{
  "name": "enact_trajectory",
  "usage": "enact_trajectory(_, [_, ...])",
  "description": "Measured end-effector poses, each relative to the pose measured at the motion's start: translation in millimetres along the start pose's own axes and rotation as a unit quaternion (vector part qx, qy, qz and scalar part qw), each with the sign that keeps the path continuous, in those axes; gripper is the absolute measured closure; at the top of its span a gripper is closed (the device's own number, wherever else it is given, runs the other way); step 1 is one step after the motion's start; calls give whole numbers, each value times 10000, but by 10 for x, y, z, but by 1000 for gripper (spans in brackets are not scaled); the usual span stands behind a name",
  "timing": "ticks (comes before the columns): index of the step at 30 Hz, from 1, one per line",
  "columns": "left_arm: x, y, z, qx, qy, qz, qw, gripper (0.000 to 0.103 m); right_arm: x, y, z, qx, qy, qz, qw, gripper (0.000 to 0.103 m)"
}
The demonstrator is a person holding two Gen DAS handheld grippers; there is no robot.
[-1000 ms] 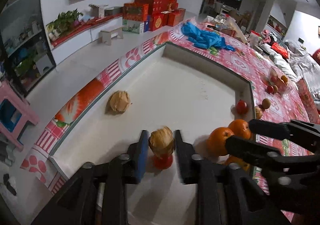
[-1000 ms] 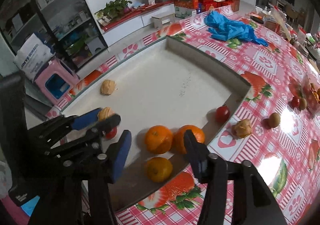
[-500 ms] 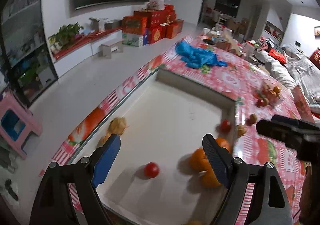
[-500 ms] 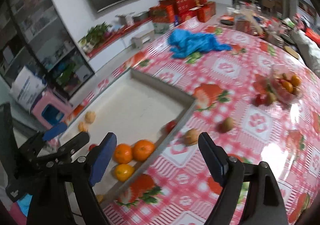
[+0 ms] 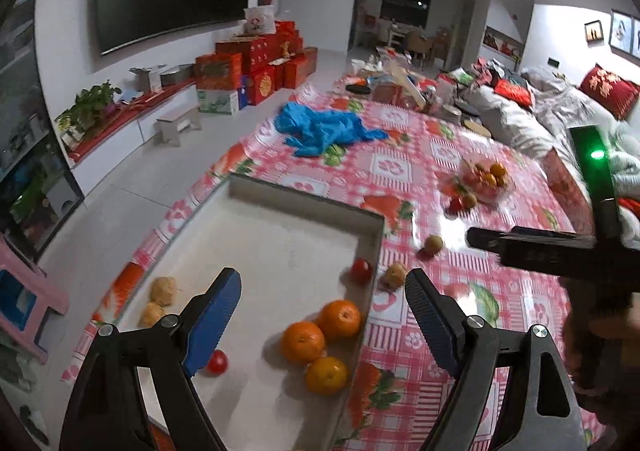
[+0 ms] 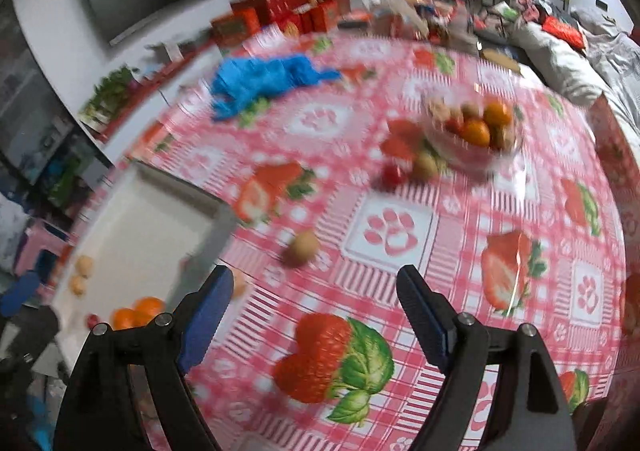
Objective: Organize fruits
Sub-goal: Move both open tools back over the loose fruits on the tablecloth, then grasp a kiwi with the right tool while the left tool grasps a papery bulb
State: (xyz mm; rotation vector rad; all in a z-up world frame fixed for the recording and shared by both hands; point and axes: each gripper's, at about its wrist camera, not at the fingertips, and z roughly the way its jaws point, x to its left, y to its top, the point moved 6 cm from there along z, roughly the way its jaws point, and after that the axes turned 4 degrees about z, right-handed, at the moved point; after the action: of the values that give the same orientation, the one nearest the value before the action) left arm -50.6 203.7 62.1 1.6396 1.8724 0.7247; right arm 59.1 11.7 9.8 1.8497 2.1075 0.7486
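The left gripper (image 5: pixel 322 315) is wide open over the tray (image 5: pixel 372 247), with nothing in it. Three oranges (image 5: pixel 320 339) sit together in the tray. The right gripper (image 6: pixel 316 311) is wide open too, empty, above the tablecloth (image 6: pixel 400 235). More fruit sits in a bowl (image 6: pixel 472 139).

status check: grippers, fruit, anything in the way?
Both grippers open, empty: left, right. Three oranges in tray. Brown fruit loose on tablecloth. Nothing blocking.

A crumpled blue cloth (image 5: pixel 326 129) lies on the strawberry-print tablecloth (image 5: pixel 404 167), red boxes (image 5: pixel 256 63) stacked beyond.
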Motion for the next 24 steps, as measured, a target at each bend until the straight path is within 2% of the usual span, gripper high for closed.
enact_trajectory(5, [-103, -154, 161, 235, 61, 263, 9994, 18, -3, -92, 340, 109, -204, -175, 9996, 20])
enact_trajectory(7, [-134, -200, 192, 280, 42, 308, 9991, 18, 34, -78, 441, 125, -199, -223, 9995, 27])
enact_trajectory(14, [-222, -270, 320, 424, 49, 452, 9981, 18, 138, -38, 709, 186, -133, -209, 9995, 40])
enact_trajectory(17, [-307, -283, 366, 481, 31, 575, 9972, 18, 195, -23, 733, 57, -188, -358, 9992, 50])
enact_trajectory(20, [-392, -281, 395, 508, 27, 685, 9964, 18, 210, -9, 731, -2, -93, -349, 9993, 71])
enact_trajectory(21, [-419, -277, 403, 508, 41, 722, 9961, 18, 202, -9, 728, -3, -24, -312, 9995, 75])
enact_trajectory(24, [-525, -251, 441, 519, 69, 832, 9952, 18, 127, -31, 671, -36, 98, -214, 9997, 75])
